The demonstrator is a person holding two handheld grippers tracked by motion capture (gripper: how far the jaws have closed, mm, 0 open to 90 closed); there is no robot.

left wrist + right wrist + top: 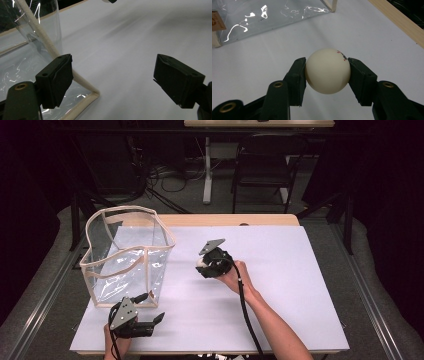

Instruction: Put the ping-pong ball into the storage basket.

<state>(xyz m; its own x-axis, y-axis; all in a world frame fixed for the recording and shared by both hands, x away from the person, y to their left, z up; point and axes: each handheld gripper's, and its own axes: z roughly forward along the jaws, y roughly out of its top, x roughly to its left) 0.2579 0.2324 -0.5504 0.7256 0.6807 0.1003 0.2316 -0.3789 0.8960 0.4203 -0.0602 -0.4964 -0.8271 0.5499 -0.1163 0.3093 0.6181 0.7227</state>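
Looking from the high view, the right gripper [204,262] clamps a cream-white plastic ball [201,262] right of the clear plastic beige-trimmed bag [127,255], nearer its mouth than the open left gripper [154,322]. In the left gripper view, empty jaws flank the bag's corner. In the right gripper view, the bag lies beyond the ball.

The white ball [201,262] is almost swallowed by the right gripper [204,264] in the high view, just a pale sliver peeking out beside the clear bag [127,255]. Up close, its red and black print [341,55] is too small to read, half tucked behind a pad. The bag's tan label [217,21] is chopped by the left edge. Beside the bag, the left gripper [112,82] has both jaws cut off at the bottom edge.
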